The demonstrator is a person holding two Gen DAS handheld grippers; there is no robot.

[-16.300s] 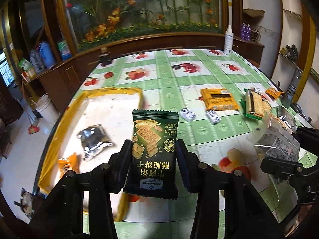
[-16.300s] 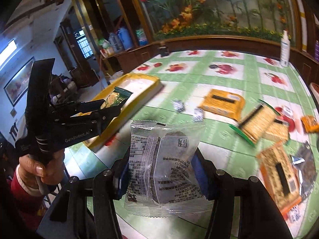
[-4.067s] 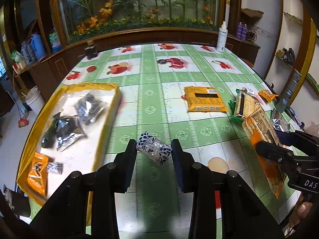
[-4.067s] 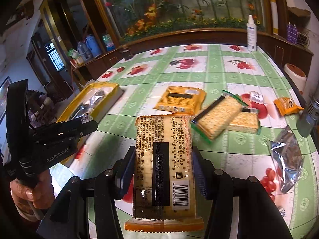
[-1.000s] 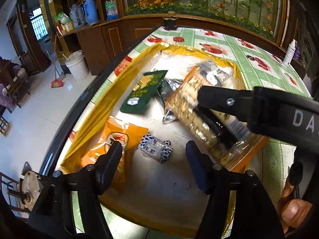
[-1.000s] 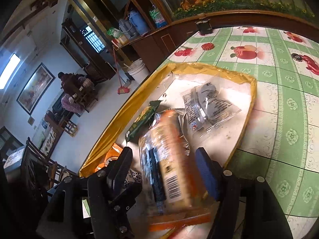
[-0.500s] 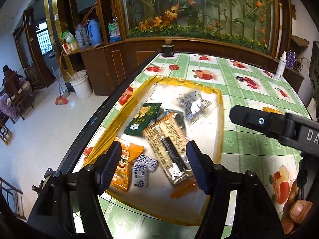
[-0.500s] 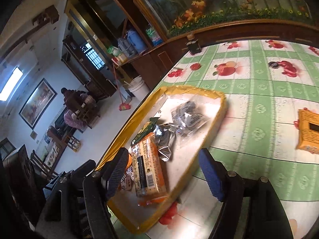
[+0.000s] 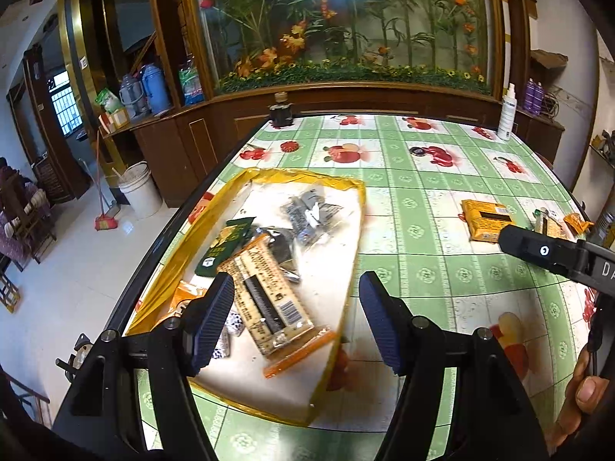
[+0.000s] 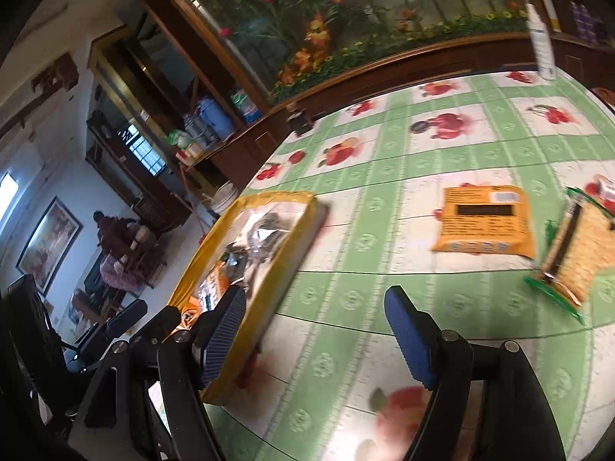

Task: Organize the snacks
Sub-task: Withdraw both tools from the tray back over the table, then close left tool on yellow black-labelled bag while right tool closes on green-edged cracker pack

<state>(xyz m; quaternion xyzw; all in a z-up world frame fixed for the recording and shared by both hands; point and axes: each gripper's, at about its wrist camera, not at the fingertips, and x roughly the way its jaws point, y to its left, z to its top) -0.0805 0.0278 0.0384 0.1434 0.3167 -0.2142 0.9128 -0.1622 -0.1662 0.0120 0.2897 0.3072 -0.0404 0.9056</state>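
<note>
A yellow-rimmed tray [image 9: 351,184] lies on the table's left side and holds several snacks: a long cracker pack [image 9: 269,299], a dark green packet [image 9: 225,246], silver packets [image 9: 311,211], an orange packet [image 9: 184,296] and a small black-and-white candy [image 9: 232,324]. My left gripper [image 9: 296,319] is open and empty above the tray's near end. My right gripper [image 10: 315,330] is open and empty over the tablecloth beside the tray [image 10: 296,261]. An orange pack [image 10: 484,224] and a green-edged cracker pack [image 10: 576,265] lie on the table to the right.
The green fruit-print tablecloth [image 9: 423,176] covers the table. A white spray bottle [image 9: 506,113] and a dark jar [image 9: 280,109] stand at the far edge. The right gripper's body [image 9: 553,257] shows at right in the left wrist view. More snacks [image 9: 574,223] lie far right.
Both grippers have pulled back and up from the tray. The right gripper has swung right, towards the packs on the table. The cracker pack stays in the tray.
</note>
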